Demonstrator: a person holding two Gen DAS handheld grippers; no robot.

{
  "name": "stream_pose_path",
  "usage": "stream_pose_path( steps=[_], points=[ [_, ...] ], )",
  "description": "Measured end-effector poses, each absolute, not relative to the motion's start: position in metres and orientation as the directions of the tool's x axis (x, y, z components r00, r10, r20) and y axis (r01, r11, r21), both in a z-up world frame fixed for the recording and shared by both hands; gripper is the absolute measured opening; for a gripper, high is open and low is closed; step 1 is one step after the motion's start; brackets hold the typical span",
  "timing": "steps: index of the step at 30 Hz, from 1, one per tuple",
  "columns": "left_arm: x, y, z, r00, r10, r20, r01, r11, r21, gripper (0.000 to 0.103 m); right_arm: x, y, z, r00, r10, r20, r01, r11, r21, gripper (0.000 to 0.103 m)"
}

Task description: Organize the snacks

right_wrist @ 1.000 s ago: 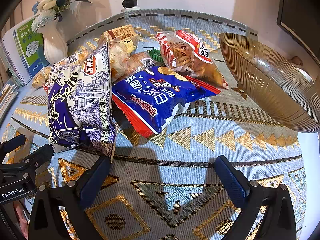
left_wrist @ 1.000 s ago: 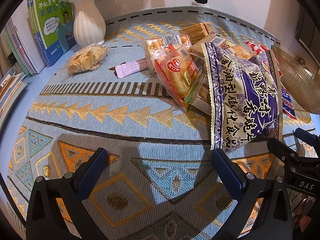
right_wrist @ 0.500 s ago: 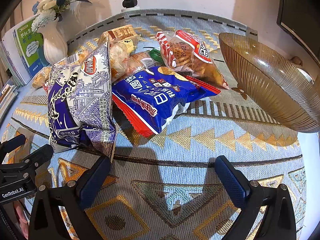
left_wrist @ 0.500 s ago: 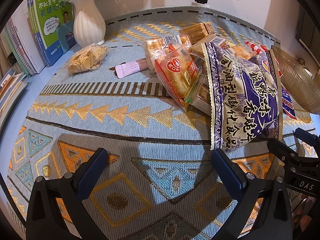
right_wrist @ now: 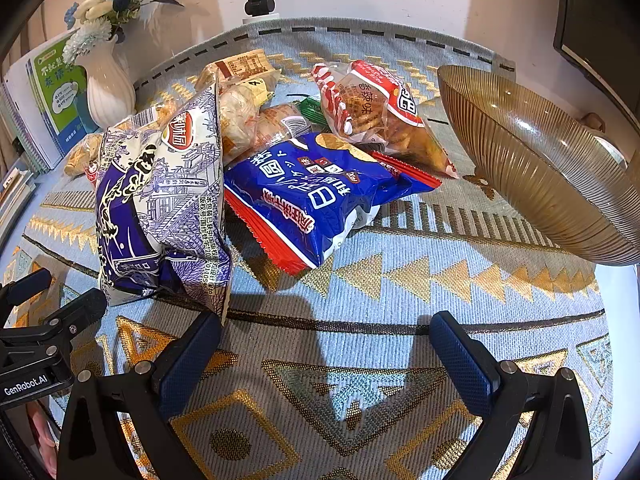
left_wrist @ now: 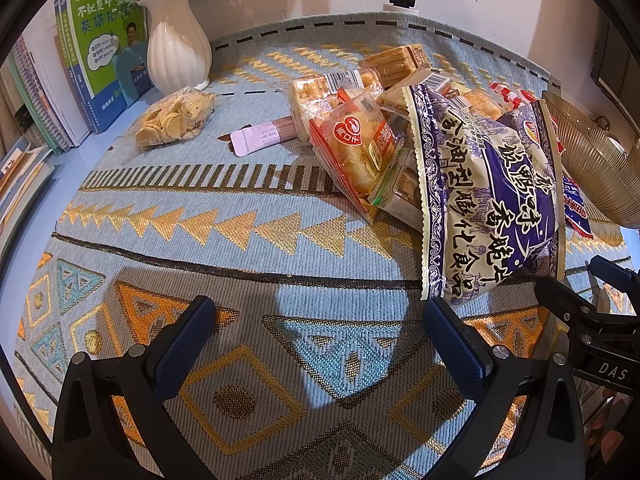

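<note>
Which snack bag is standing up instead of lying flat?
The purple-and-white bag, propped upright at the front of the pile. The blue bag and red bag lie flat.

Worktop under patterned cloth, snacks piled toward the back and right.

Worktop cloth (left_wrist: 240, 240), light blue with gold triangles and dark stripes, carries: white vase (left_wrist: 176, 40) at back left, clear bag of round crackers (left_wrist: 176, 118) just beside it, pink-labelled stick pack (left_wrist: 260, 138) near centre, purple-white chip bag (right_wrist: 160, 200) propped upright, blue-red bag (right_wrist: 320, 196) lying flat beside it, red-white cracker bag (right_wrist: 372, 112) behind, amber ribbed bowl (right_wrist: 540, 168) at right. Books (left_wrist: 100, 60) stand at left edge, whether on cloth unclear.
</note>
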State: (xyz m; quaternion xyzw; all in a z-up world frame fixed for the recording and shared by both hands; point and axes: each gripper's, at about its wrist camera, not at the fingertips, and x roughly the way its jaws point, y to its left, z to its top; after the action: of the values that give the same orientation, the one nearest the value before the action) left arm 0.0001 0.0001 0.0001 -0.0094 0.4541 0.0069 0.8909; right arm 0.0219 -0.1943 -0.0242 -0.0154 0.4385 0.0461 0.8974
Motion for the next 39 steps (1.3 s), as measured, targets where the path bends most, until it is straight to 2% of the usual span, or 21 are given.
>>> stream_pose_path(
  steps=[28,31,35,37,39],
  points=[
    [-0.001,0.001,0.000,0.587,-0.003,-0.810,-0.010,1.000,-0.011,0.103,0.023,-0.197,-0.025,0.609,0.070,-0.790,-0.092,0.996,0.018,0.103],
    [-0.007,-0.001,0.002,0.579,-0.035,-0.815,0.051,0.999,-0.006,0.103,0.013,-0.198,-0.023,0.596,0.108,-0.795,-0.119,0.992,0.045,0.103],
    [-0.007,0.021,0.012,0.543,-0.045,-0.838,0.026,0.999,-0.037,0.103,-0.007,-0.195,-0.012,0.593,0.284,-0.753,-0.225,0.957,0.184,0.103],
    [-0.003,0.038,0.031,0.567,-0.080,-0.820,0.030,0.997,-0.077,0.103,-0.015,-0.191,0.001,0.630,0.298,-0.717,-0.236,0.953,0.189,0.103],
    [0.006,0.051,0.051,0.603,-0.047,-0.796,0.004,0.998,-0.056,0.103,-0.017,-0.183,0.014,0.647,0.321,-0.691,-0.263,0.945,0.193,0.103]
  ],
)
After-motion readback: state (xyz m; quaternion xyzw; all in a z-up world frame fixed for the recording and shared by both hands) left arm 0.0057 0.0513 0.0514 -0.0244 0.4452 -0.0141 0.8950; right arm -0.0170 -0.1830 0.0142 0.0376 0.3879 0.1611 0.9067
